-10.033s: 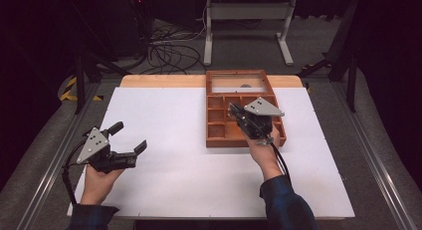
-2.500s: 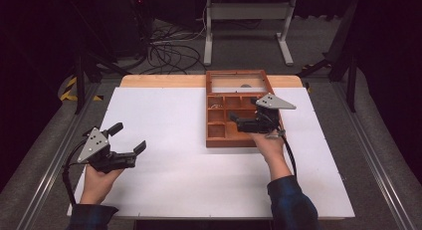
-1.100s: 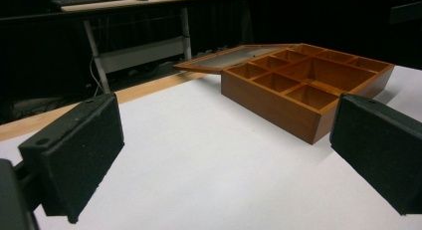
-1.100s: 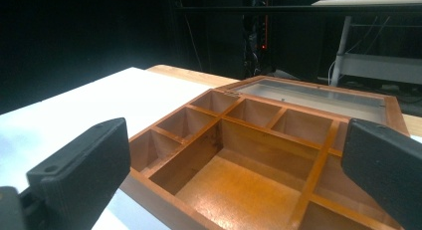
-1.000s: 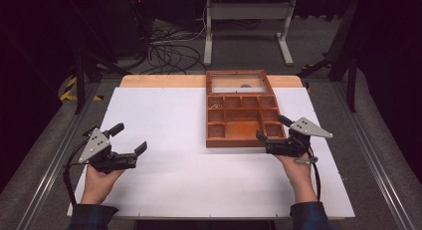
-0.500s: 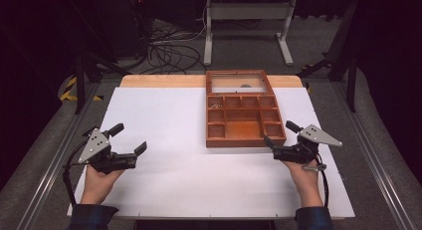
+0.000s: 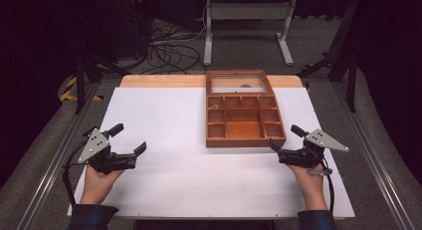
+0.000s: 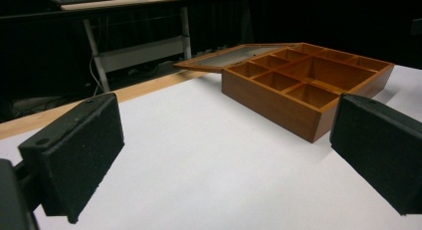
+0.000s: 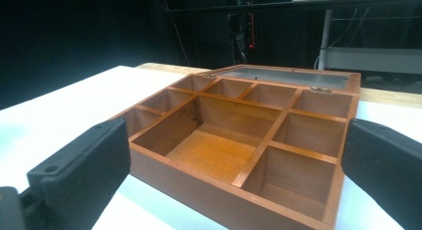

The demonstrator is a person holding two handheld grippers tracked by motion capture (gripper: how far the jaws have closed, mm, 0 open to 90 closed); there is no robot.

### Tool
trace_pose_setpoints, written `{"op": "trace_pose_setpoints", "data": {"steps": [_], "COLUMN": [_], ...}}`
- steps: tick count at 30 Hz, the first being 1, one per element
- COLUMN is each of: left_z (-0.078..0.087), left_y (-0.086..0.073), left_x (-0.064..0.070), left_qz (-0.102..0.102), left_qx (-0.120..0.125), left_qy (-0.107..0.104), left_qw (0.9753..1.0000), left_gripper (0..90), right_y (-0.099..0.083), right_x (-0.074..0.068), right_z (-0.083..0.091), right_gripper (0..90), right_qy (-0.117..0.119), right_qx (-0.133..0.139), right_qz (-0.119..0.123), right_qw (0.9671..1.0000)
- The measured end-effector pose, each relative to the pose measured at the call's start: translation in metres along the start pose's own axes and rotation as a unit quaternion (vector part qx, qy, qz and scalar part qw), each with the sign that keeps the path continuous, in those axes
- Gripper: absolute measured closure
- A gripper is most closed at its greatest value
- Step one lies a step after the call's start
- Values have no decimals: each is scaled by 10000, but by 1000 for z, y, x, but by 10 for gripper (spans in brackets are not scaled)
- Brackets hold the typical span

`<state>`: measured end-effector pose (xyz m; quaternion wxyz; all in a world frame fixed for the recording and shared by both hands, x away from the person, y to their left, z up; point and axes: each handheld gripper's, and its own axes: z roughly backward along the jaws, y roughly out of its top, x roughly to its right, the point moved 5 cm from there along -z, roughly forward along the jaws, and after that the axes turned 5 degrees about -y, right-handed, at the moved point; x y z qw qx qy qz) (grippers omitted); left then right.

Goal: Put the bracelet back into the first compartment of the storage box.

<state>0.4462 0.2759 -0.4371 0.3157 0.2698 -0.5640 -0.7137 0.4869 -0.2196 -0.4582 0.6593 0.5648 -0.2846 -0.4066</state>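
A brown wooden box with several empty compartments sits right of centre on the white table. Its glass-paned lid lies open flat behind it. My left gripper rests open at the table's front left, far from the box, with nothing between its jaws. My right gripper is open just off the box's front right corner and holds nothing. The left gripper view has its gripper facing the box across bare table. The right gripper view has its gripper close to the box.
A strip of bare wood edges the table's far side. Behind it stand a metal frame and loose cables on the floor. Metal rails run along both sides of the table.
My right gripper has drawn back from over the box and moved to the front right of the table. The left gripper has stayed put.
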Motion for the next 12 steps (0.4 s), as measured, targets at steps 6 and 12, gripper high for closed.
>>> {"op": "trace_pose_setpoints", "data": {"steps": [6,12], "left_z": [0,0], "left_y": [-1,-1], "left_x": [0,0], "left_qz": [15,7], "left_qx": [-8,-14], "left_qy": [-9,-6], "left_qw": [10000,10000], "left_gripper": [13,13], "right_y": [-2,-3], "right_x": [3,5], "right_z": [2,2], "right_gripper": [0,0], "right_qy": [-58,-81], "right_qx": [-16,-53], "right_qz": [-11,45], "right_qw": [10000,9999]}}
